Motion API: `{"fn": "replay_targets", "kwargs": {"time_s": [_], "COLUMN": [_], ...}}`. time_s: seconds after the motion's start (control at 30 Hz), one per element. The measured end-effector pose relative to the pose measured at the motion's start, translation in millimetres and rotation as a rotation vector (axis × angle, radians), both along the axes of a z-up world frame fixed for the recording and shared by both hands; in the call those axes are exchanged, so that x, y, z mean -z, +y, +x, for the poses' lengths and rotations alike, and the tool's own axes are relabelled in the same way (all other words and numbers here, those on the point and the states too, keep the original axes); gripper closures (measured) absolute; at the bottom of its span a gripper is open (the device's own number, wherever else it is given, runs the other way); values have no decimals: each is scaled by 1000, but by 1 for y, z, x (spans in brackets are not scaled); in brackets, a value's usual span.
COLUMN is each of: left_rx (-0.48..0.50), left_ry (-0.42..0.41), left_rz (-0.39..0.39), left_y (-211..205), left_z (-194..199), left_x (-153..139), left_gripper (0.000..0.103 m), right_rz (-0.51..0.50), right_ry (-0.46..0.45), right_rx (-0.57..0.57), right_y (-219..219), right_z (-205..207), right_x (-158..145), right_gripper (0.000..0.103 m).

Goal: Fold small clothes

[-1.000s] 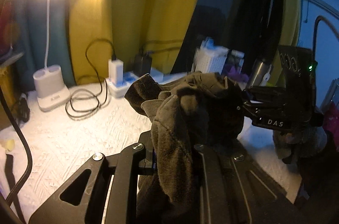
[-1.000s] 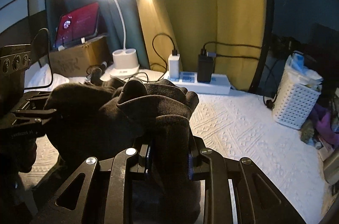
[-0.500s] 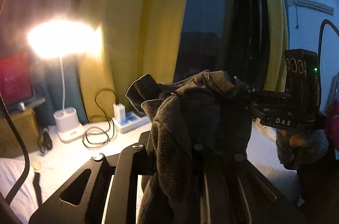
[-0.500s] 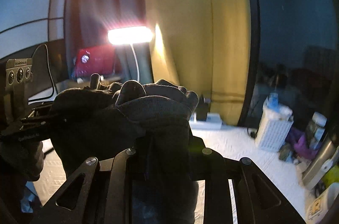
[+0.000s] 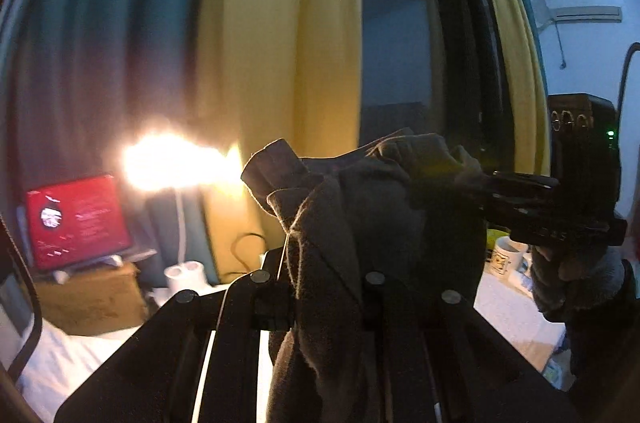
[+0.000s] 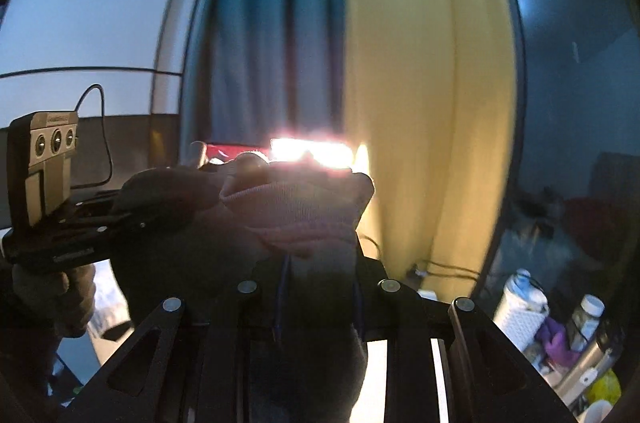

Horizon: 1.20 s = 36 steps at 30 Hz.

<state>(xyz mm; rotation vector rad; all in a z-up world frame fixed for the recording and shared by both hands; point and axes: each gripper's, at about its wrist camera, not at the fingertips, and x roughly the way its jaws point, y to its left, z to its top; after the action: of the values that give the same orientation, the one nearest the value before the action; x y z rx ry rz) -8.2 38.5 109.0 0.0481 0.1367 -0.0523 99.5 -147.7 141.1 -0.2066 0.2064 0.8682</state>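
Note:
A dark brown garment [image 5: 360, 223] hangs bunched in the air between both grippers, well above the bed. In the left wrist view my left gripper [image 5: 320, 299] is shut on one part of it, and the cloth drapes over and hides the fingertips. My right gripper [image 5: 496, 195] comes in from the right with its tips buried in the same cloth. In the right wrist view the garment [image 6: 296, 207] has a ribbed edge lit by the lamp. My right gripper [image 6: 318, 287] is shut on it there, and the left gripper [image 6: 132, 219] grips it from the left.
A glowing desk lamp [image 5: 176, 163] stands beside a red screen [image 5: 80, 219] on a cardboard box [image 5: 88, 295]. White bed cover [image 5: 80, 355] lies below. Yellow and teal curtains [image 5: 280, 63] hang behind. A mug [image 5: 506, 257] and a white basket [image 6: 520, 311] sit at the right.
Both grippers have risen with the garment still gripped. The views have tilted upward, so the bed and lamp sit lower in the pictures and more curtain shows.

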Motion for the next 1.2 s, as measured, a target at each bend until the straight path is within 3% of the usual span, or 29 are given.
{"fn": "replay_targets", "kwargs": {"time_s": [0.4,0.57,0.9,1.2], "left_rx": [-184,-215,-232,-219], "left_ry": [-6,-1,96,196], "left_rz": [62,81,-20,-78], "left_y": [43,54,98,122], "left_z": [-60,-75,-41,14], "left_x": [-3,7,44,77], "left_gripper": [90,90,90,90], "right_rz": [-2,-56,-103,-144], "right_ry": [-21,4,85,205], "right_rx": [-200,-268,-227,-150], "right_y": [74,101,135,147], "right_z": [-55,-77,-50,12], "right_x": [-10,-5,34,88], "right_gripper": [78,78,78,78]}}
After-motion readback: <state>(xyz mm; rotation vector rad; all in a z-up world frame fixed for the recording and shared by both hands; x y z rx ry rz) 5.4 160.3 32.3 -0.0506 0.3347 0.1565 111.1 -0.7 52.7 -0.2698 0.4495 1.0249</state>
